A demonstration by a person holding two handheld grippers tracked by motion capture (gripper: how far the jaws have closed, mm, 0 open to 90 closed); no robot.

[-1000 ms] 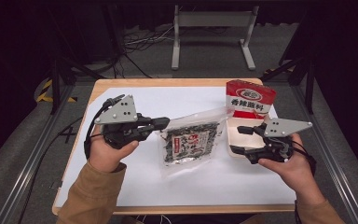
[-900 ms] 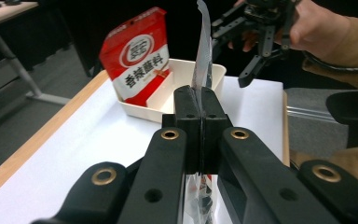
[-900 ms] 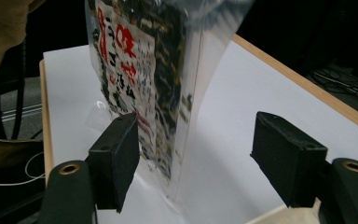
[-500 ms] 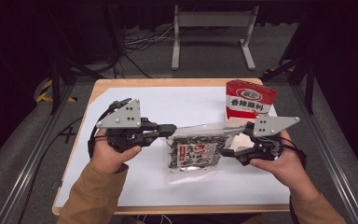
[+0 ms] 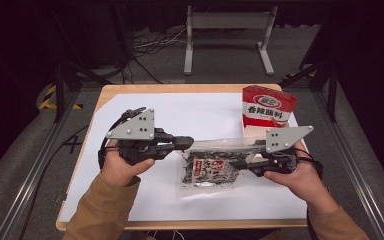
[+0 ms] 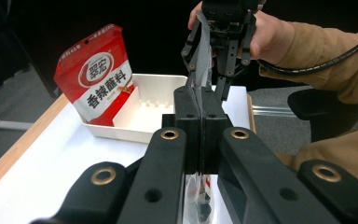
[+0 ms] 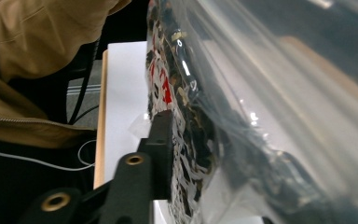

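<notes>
two grippers — left (image 5: 186, 142) clenched, right (image 5: 240, 164) closing — on one clear bag (image 5: 207, 170); one red pouch (image 5: 267, 106).

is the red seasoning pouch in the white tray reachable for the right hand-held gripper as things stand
Probably not yet: the right hand-held gripper is closing around the clear plastic snack bag, though the red seasoning pouch stands unobstructed just behind it.

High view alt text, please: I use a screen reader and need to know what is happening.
Two hand-held tongs grip a clear snack bag above a white-covered table: the left tongs are shut on its left edge, the right tongs have just been closing on its right side. A red pouch stands behind in a white tray.
</notes>
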